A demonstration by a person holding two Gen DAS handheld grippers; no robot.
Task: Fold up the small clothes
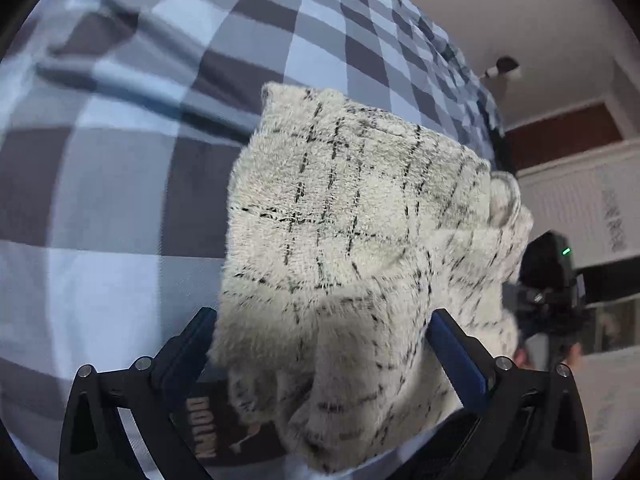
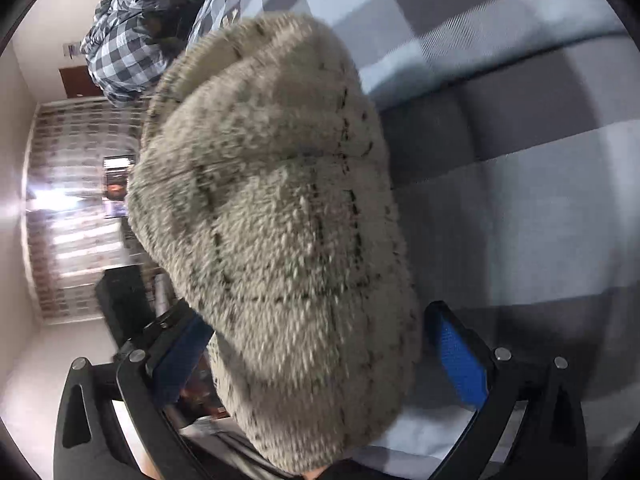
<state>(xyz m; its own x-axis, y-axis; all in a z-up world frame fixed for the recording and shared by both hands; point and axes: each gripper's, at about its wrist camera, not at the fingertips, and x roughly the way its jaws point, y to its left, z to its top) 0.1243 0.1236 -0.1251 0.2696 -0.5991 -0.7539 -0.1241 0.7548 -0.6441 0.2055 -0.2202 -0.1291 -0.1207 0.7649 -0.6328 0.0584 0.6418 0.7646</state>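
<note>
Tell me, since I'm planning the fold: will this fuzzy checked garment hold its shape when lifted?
Probably not. The fuzzy garment drapes and bunches between the left tongs, so it looks floppy. Its thick pile should grip the pads rather than slip. It bulges around the right tongs, suggesting bulk.

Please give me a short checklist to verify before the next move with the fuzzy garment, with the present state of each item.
1. Left tool has fuzzy cream garment between its fingers: ok.
2. Right tool also has it: ok.
3. Grips firmly closed: cannot tell, fabric hides the pads.
4. Garment lifted off the checkered blanket: cannot tell.
5. Garment flat, unbunched: not ok, it is bunched at both tools.
6. Bare blanket nearby for laying down: ok.
</note>
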